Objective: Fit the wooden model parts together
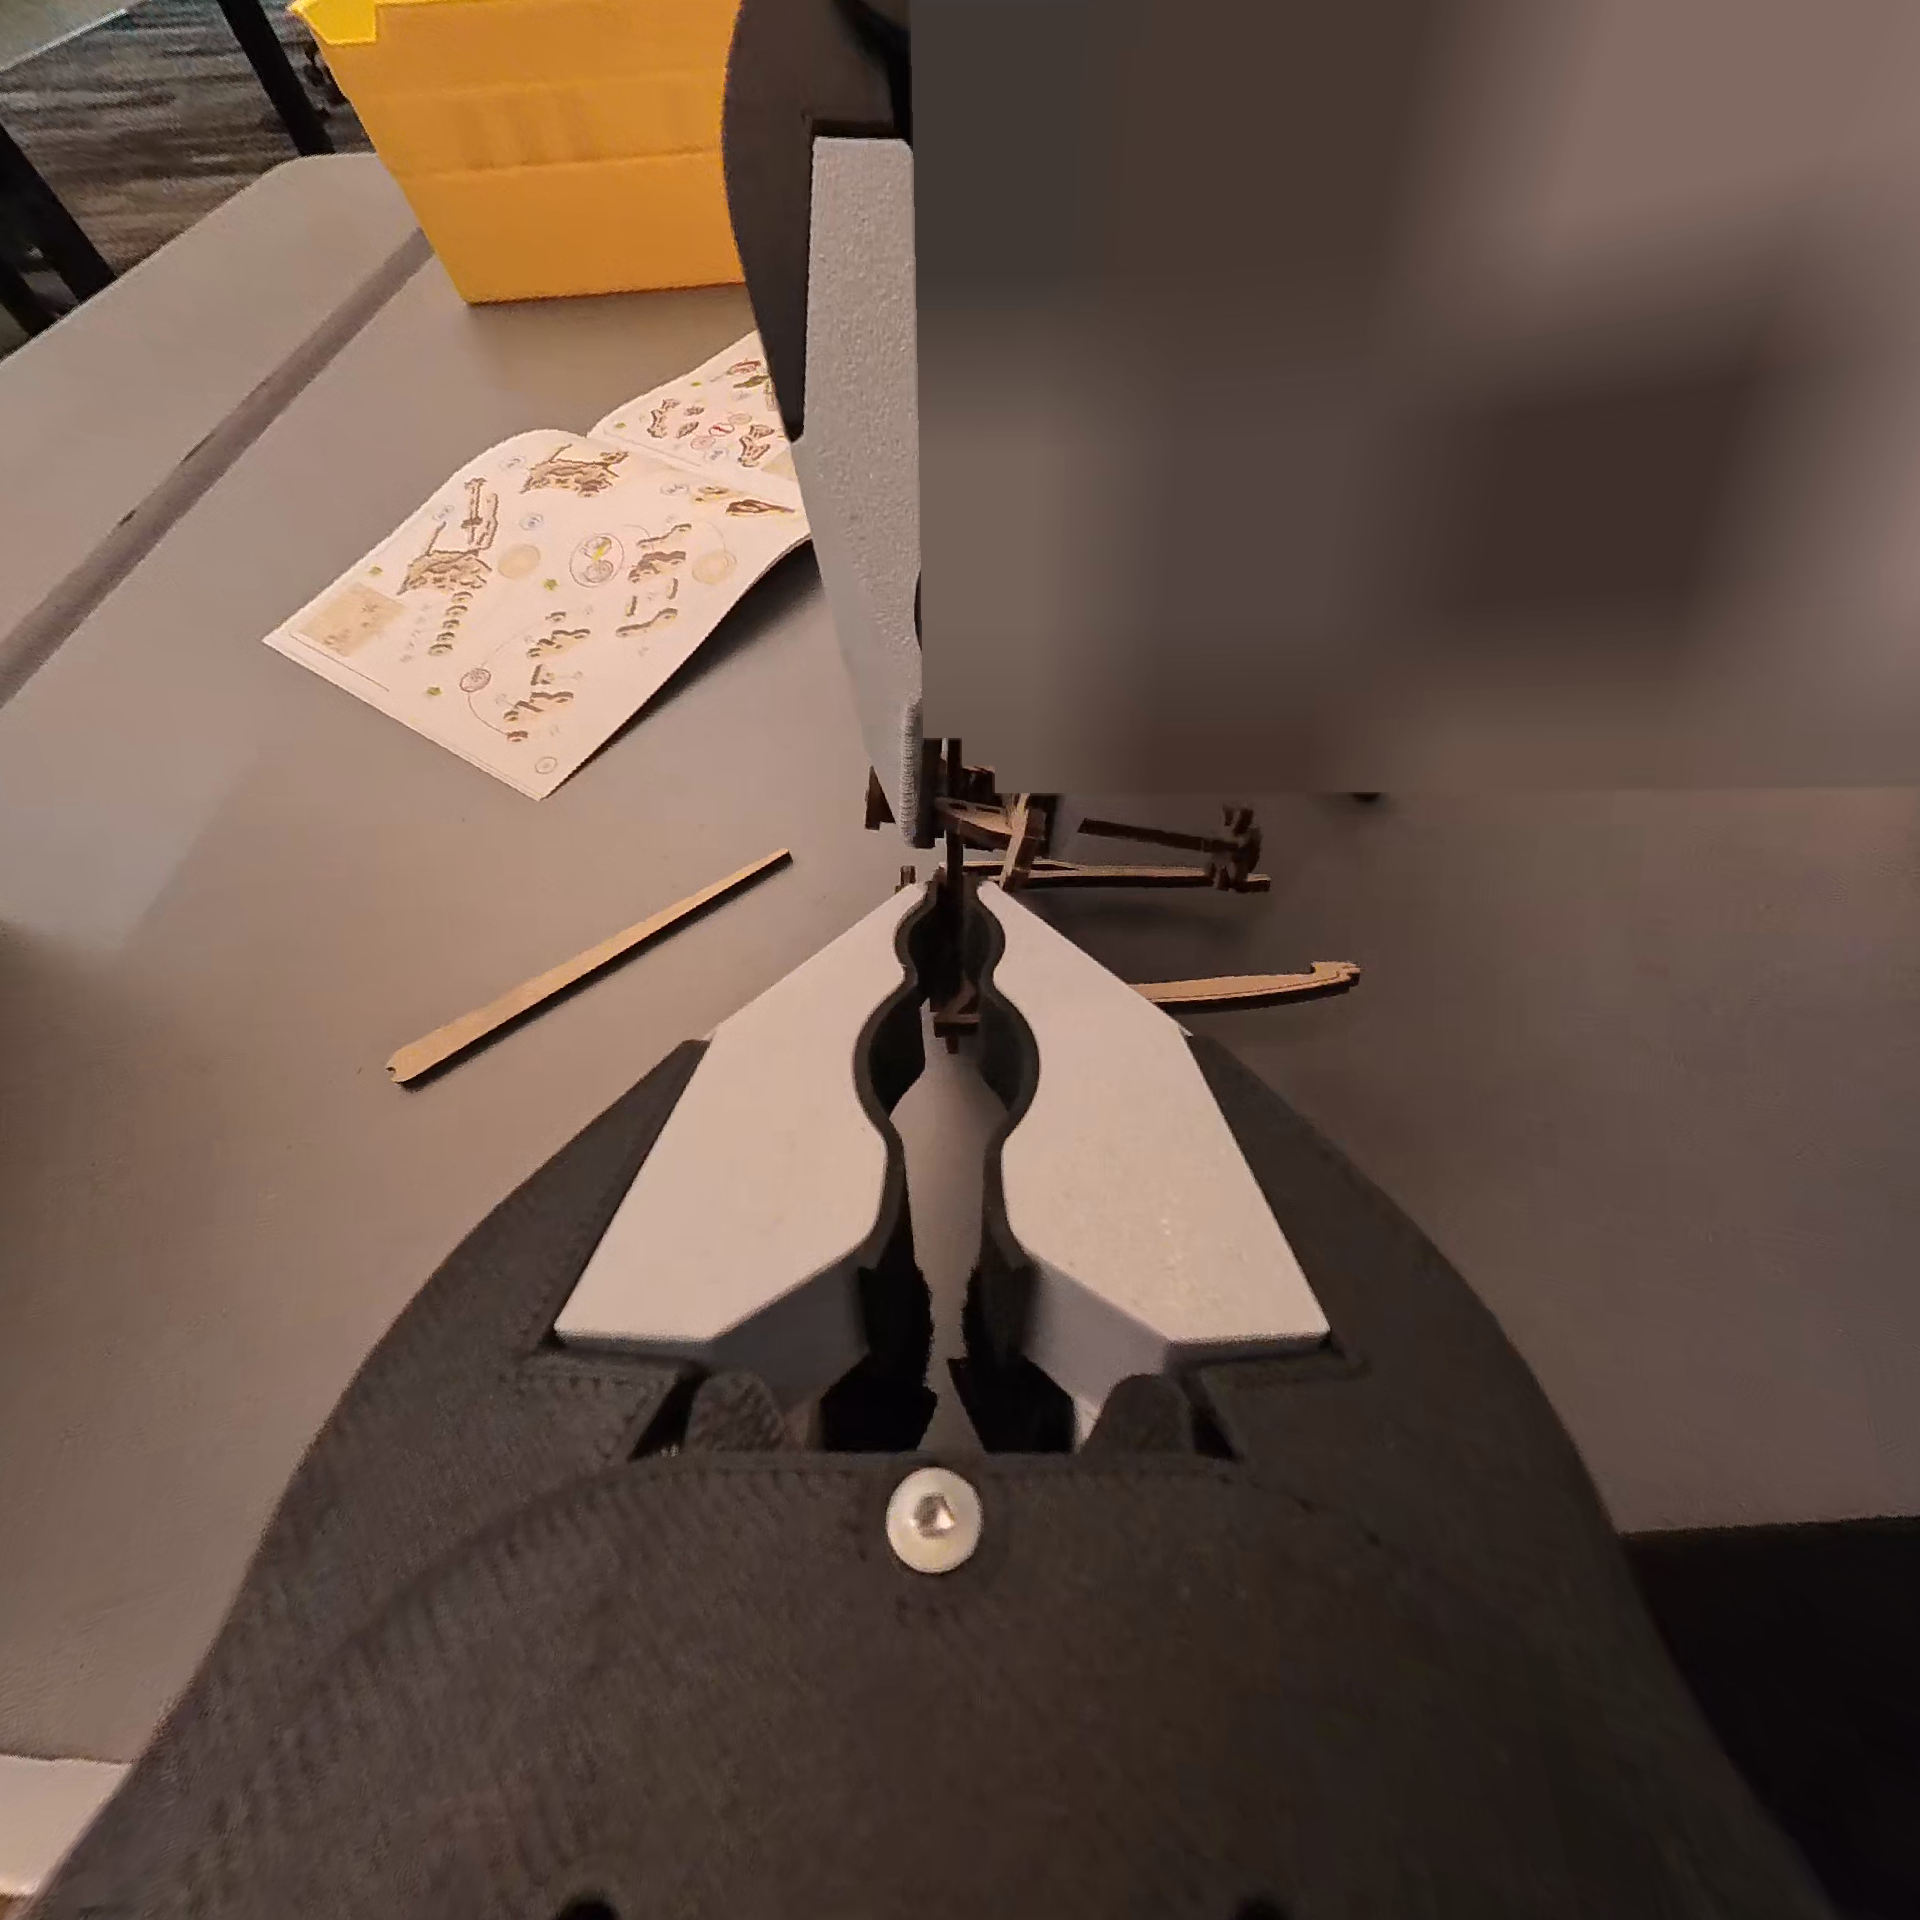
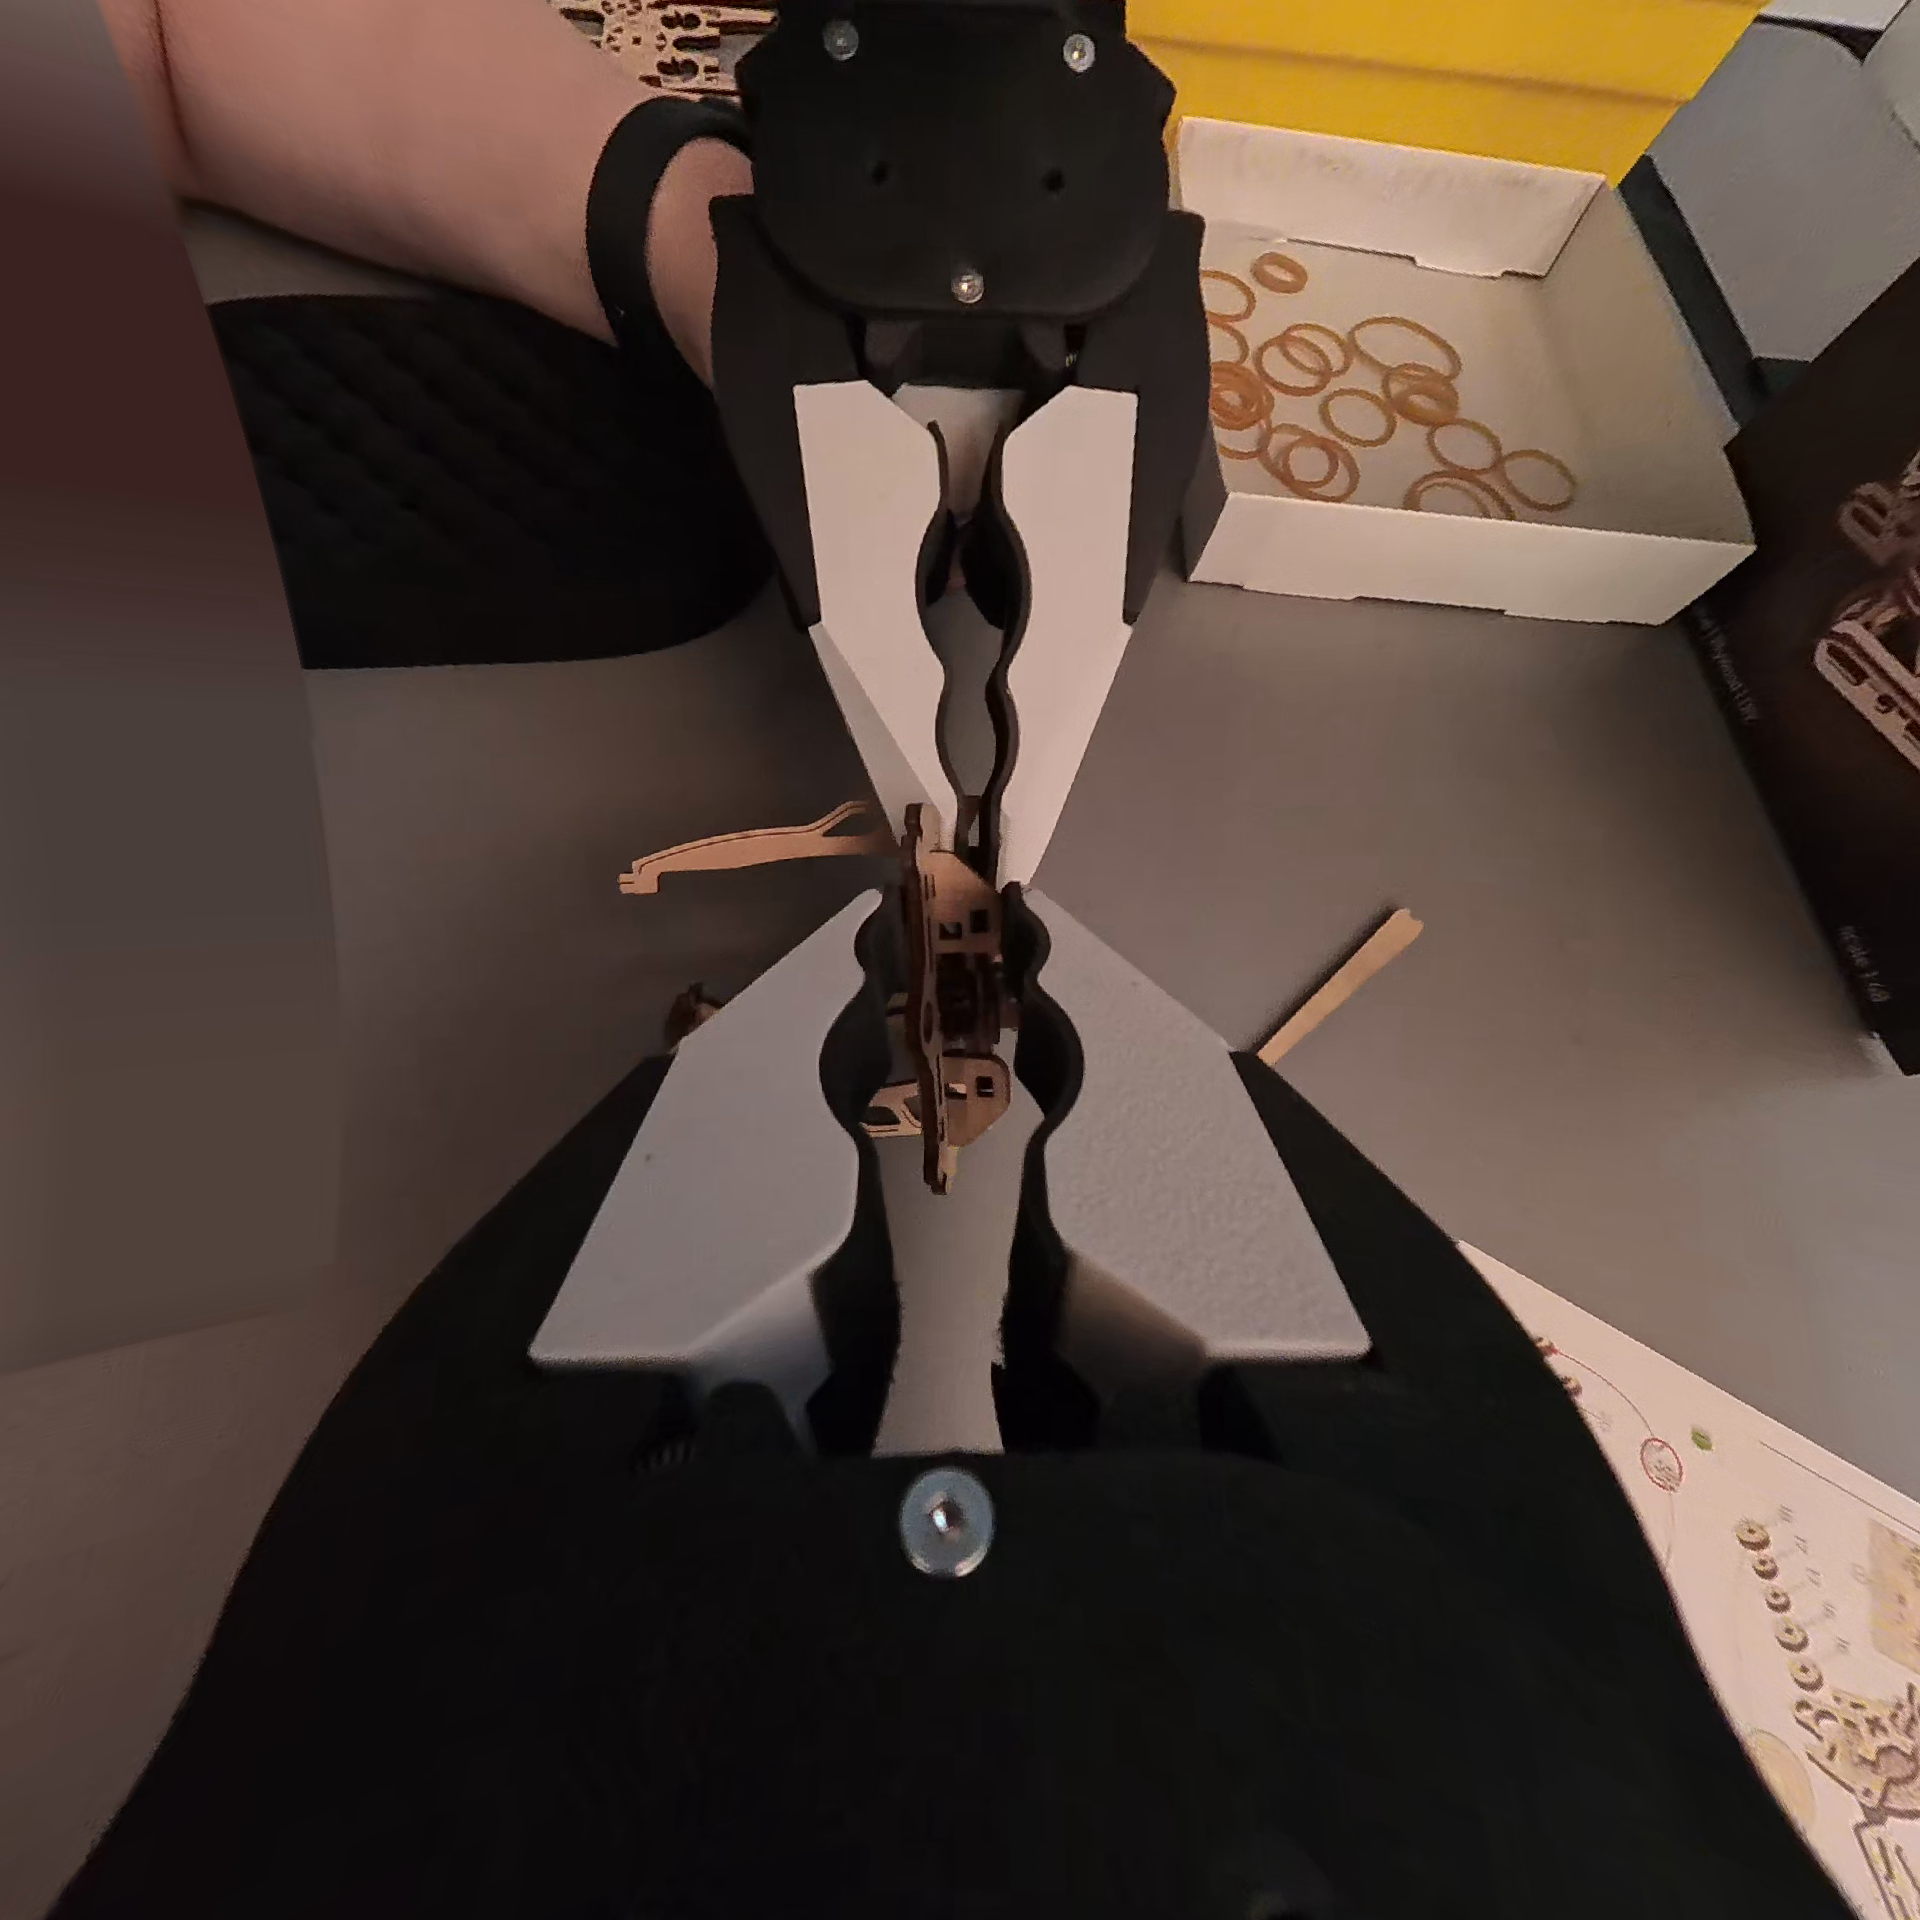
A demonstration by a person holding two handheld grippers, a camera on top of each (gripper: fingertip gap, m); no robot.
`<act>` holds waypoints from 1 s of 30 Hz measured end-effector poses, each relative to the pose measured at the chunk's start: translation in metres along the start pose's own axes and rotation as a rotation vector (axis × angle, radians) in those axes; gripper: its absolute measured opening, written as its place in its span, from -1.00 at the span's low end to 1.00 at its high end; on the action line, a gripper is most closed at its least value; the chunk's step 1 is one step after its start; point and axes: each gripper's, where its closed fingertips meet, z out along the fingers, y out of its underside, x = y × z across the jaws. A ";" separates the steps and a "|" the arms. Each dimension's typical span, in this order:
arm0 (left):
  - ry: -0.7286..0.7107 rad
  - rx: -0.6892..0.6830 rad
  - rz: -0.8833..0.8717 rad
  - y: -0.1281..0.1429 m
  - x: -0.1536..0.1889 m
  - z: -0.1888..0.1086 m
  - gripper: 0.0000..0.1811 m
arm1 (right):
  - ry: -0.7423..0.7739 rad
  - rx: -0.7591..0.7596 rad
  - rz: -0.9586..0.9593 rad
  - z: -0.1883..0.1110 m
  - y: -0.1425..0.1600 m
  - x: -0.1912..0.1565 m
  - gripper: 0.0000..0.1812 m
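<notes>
My fingers (image 2: 727, 1132) are pale grey with black wavy pads, on a black ribbed body. The model (image 2: 951, 997) is light tan wood with dark edges. The table (image 1: 312, 935) is grey, the bin (image 1: 561, 156) yellow, the rubber bands (image 2: 1382, 416) orange-tan in a white box (image 2: 1455, 551).

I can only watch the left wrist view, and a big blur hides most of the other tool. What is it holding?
Observer: The right tool is shut on a small wooden model made of flat slotted pieces, seen edge-on.
Operator: And where does my tool meet it?
Observer: The left tool pinches a thin wooden piece at the model's far end, nearly tip to tip with the right tool.
Operator: Is there anything else around that I miss?
Observer: A white box stands beside the left tool, with rubber bands lying loose in it.
</notes>
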 end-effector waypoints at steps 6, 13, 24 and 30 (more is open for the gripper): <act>-0.003 0.002 0.014 0.000 -0.001 0.000 -1.00 | -0.005 0.012 0.096 0.000 0.000 0.003 -0.81; -0.021 -0.009 0.056 0.000 0.002 0.001 -1.00 | -0.008 -0.040 0.059 -0.001 0.002 -0.001 -0.81; -0.020 -0.021 0.066 0.000 0.004 0.001 -1.00 | 0.022 -0.078 0.053 0.000 0.003 -0.004 -0.82; -0.015 -0.014 0.061 0.001 0.004 0.000 -1.00 | 0.026 -0.053 0.035 0.002 0.001 -0.005 -0.81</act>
